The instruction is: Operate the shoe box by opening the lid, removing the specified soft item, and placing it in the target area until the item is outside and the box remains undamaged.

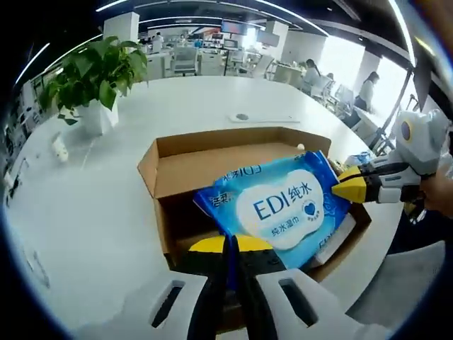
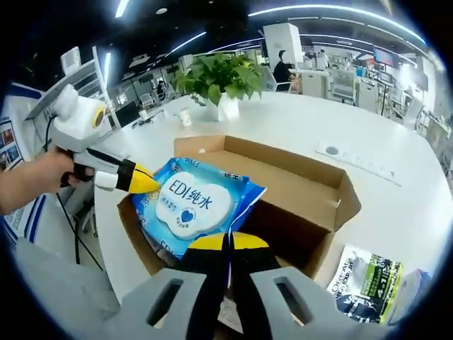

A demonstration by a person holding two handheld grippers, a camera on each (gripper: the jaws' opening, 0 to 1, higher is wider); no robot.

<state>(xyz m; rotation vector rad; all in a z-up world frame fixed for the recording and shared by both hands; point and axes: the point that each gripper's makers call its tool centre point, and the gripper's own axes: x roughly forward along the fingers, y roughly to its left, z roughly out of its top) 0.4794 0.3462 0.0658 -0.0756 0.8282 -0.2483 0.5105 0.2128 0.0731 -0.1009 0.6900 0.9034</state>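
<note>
Yellow-tipped jaws of the left tool [image 1: 232, 244] were pressed together on the near edge of the blue wet-wipe pack [image 1: 287, 205], and the right tool [image 2: 228, 244] pinched the opposite edge the same way, its jaws closed to a slit on the wrapper. Between the two tools the pack hung level above the open cardboard shoe box [image 1: 212, 159], over the box's near half, with more packs lying under it inside. Box flaps stood up on the far and side edges, the tall one toward the potted plant [image 1: 95, 78]. Around the box the white surface [image 1: 106, 219] lay bare and broad, except for a printed green-and-black pouch [image 2: 368, 280] just beside one corner.
</note>
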